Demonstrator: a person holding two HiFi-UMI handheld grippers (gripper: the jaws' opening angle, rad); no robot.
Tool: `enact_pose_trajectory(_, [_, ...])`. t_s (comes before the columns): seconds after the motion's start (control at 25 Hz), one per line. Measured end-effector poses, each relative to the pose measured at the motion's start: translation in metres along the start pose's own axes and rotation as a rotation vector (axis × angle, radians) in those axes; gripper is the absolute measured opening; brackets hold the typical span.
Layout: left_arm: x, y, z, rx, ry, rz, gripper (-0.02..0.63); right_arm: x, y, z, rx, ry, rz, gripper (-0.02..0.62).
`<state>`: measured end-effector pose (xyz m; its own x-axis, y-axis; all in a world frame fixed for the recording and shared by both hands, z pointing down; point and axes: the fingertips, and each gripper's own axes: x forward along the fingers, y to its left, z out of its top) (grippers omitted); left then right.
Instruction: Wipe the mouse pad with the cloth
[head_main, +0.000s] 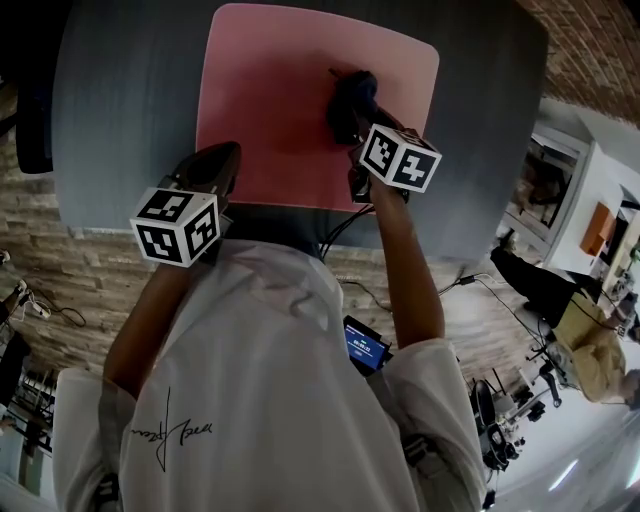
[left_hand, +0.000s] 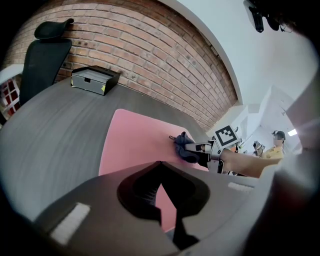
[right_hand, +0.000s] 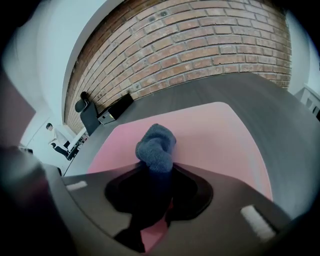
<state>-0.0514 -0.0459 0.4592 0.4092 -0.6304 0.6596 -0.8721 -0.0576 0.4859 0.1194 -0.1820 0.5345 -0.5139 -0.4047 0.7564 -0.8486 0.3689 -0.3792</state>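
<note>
On the grey worktop (head_main: 110, 110) the pink mouse pad (head_main: 270, 110) lies flat. The right gripper (right_hand: 155, 172) is clenched on a bunched dark blue cloth (right_hand: 156, 144), whose wad rests on the pad to the right of its centre. The left gripper (left_hand: 161, 186) has its jaws drawn together on nothing, with its tips at the pad's near left corner; I cannot tell whether they press on it. The wiping looks under way. To do it well, hold the cloth's soft end flat with light pressure, sweep overlapping strokes out to every edge, and pin that corner with the left gripper so the pad neither slides nor wrinkles.
</note>
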Motion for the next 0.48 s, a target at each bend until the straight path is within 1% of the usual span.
enact_pose_trajectory(0.2, [0.000,-0.006,0.001,0.012,-0.004,-0.006,0.005,-0.012,-0.010,-0.002,0.013,-0.011,-0.022,0.109])
enact_pose_trajectory(0.48, [-0.003,-0.014,0.004,0.037,-0.014,-0.018,0.005,-0.030,-0.011,-0.006,0.018,-0.034,-0.021,0.103])
